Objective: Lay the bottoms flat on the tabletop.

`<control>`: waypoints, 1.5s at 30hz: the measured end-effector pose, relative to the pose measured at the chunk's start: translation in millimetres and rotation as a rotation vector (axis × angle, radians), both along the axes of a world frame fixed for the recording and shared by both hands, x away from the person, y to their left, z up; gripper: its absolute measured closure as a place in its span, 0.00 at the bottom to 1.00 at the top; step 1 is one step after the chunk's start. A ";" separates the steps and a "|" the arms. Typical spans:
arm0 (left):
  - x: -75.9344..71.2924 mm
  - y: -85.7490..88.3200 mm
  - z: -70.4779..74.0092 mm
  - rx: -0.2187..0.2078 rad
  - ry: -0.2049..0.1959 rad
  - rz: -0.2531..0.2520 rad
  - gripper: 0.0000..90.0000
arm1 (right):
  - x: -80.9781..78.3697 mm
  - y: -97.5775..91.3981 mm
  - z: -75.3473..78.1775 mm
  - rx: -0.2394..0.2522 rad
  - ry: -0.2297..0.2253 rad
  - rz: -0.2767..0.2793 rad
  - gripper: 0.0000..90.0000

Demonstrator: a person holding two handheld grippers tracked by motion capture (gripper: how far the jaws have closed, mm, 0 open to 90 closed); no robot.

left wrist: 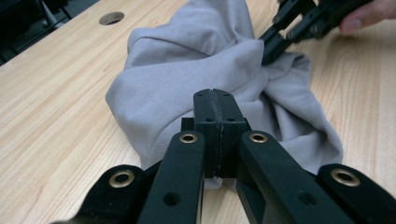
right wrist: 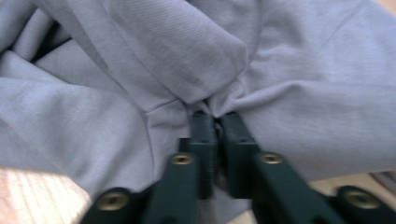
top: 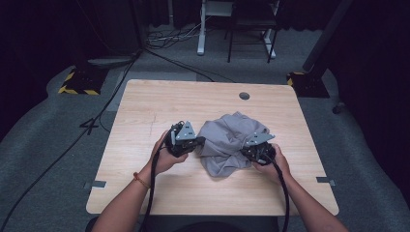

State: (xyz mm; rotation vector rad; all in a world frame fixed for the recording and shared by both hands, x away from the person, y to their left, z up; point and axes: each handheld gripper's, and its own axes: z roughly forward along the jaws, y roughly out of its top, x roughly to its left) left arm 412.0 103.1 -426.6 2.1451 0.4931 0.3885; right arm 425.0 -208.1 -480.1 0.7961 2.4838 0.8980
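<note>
High view, nearest first: both forearms come in from the bottom, the left gripper (top: 193, 141) pinching the left edge of the grey cloth (top: 227, 133) and the right gripper (top: 249, 150) biting a fold on its right side, with the cloth bunched in a heap at the middle of the counter (top: 145, 106). Both pairs of jaws are closed on fabric, though the left bite looks thin. To spread the heap well, I would lift both grips evenly, draw them apart slowly, and re-pinch deeper if the left edge starts to slip.
</note>
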 end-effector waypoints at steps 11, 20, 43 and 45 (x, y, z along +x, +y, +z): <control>-13.8 3.5 51.9 -0.070 -0.119 -0.007 1.00 | -16.7 -40.4 89.5 0.177 -0.276 -0.123 0.99; -33.9 -8.5 146.3 -0.070 -0.321 0.006 1.00 | -19.2 -41.0 162.4 0.243 -0.410 -0.127 0.99; 10.4 -42.8 40.0 0.099 -0.022 -0.067 0.99 | 45.2 -49.7 81.0 0.081 -0.176 -0.251 0.98; 9.3 -43.7 20.3 0.147 0.004 -0.073 0.96 | 47.8 -52.4 66.3 0.048 -0.135 -0.256 0.98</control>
